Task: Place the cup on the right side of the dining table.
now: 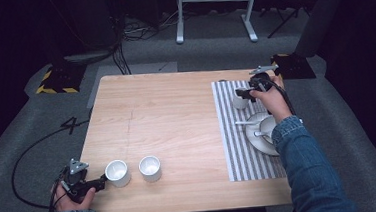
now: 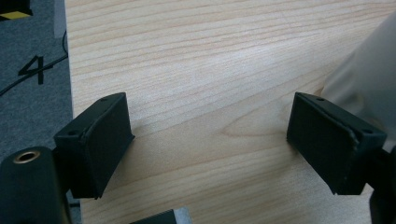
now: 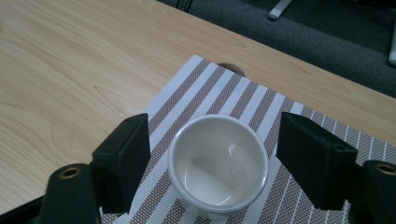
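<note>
surface: pale wood desk point(image 1: 176, 112) with a striped mat point(image 3: 224, 93) at its right end
right tool point(image 3: 212, 158): wide, jaws either side of the white cup point(image 3: 218, 163) on the mat
left tool point(image 2: 210, 140): wide, by another cup point(image 1: 117, 172)
advice: centre, lower, then squeeze gently

Readable: one black numeral "4" point(image 1: 72, 125) marked on the grey floor point(image 1: 17, 123) left of the bench point(image 1: 167, 117); seen again in the left gripper view.
</note>
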Available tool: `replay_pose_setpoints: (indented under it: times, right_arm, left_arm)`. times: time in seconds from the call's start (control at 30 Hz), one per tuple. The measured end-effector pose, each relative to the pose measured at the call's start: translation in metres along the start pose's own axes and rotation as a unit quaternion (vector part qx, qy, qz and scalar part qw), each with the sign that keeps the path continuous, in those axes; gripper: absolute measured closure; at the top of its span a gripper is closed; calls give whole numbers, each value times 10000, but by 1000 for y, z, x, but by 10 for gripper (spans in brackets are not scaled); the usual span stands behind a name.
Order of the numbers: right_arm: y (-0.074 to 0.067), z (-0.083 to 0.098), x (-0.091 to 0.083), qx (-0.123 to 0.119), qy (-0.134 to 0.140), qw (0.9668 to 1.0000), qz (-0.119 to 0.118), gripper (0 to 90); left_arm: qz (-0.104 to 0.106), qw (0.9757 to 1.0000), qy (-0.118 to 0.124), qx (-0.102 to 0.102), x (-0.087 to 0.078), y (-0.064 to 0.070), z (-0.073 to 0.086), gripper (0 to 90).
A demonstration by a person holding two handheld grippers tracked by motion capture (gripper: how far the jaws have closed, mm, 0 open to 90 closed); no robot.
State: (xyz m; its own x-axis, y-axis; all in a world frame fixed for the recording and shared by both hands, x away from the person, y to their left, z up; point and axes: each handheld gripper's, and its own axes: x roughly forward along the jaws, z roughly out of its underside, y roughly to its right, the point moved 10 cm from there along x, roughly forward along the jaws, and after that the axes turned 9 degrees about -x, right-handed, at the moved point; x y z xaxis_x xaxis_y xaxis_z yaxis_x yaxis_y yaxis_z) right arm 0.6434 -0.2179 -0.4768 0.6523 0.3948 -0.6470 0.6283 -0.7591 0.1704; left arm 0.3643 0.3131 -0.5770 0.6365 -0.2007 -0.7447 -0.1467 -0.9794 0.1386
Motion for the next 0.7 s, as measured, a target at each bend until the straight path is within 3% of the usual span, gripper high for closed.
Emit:
replay_pose_setpoints:
  times: [0.5, 0.7]
  right_arm:
    - [-35, -19, -52, -157, 277, 9990, -303, 258]
    - [-48, -18, -84, -225, 401, 9981, -401, 258]
  left_arm:
    - [0, 10000, 0, -1, 0, 0, 0, 142]
    - [0, 10000, 0, 2, 0, 0, 0, 141]
